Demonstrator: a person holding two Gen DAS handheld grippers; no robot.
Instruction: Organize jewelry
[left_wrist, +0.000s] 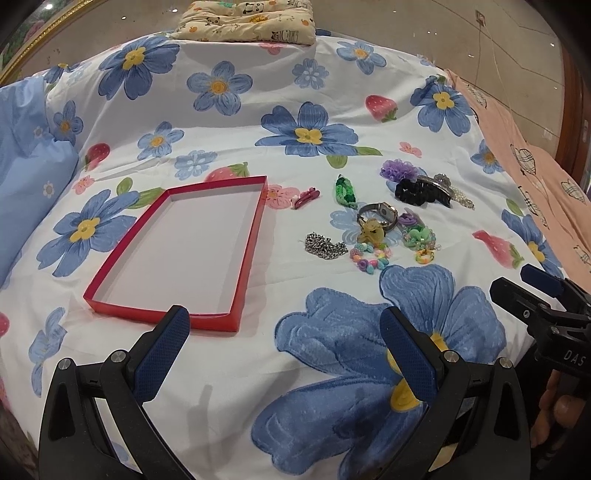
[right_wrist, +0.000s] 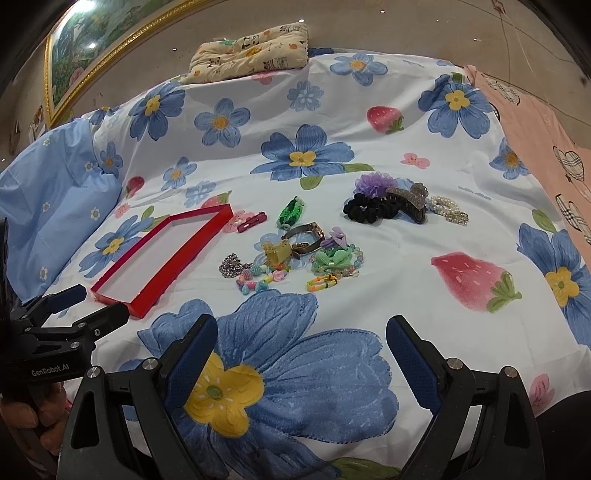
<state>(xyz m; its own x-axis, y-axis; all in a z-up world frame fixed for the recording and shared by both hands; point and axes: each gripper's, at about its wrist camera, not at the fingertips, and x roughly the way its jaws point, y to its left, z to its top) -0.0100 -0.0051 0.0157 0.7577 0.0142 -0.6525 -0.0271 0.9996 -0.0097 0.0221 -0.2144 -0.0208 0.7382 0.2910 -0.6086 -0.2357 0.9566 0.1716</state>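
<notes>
A: Both claws stand wide and carry nothing. The left gripper hovers over the flowered bedsheet just short of the near wall of the shallow red cardboard tray with a white floor; the right gripper hangs over the large blue flower print, well short of the pile. Tray looks bare inside.

B: Location of the jewelry?

A: All on the sheet, right of the tray. Nearest it: small magenta hair clip and green braided band. Then the silver link chain, heaped, beside the pastel bead bracelet.

B: Judgement for the first pick?

A: Take an outlier, probably the clip or the chain. Pinch low, pads flat to the sheet; the cloth is soft and may bunch into the jaws.

B: Obstacles?

A: The metal-banded wristwatch and the yellow translucent claw clip touch or overlap, so one may drag the other. The black scrunchie, the purple mesh flower and the pearl strand sit farther back, tangled.
</notes>
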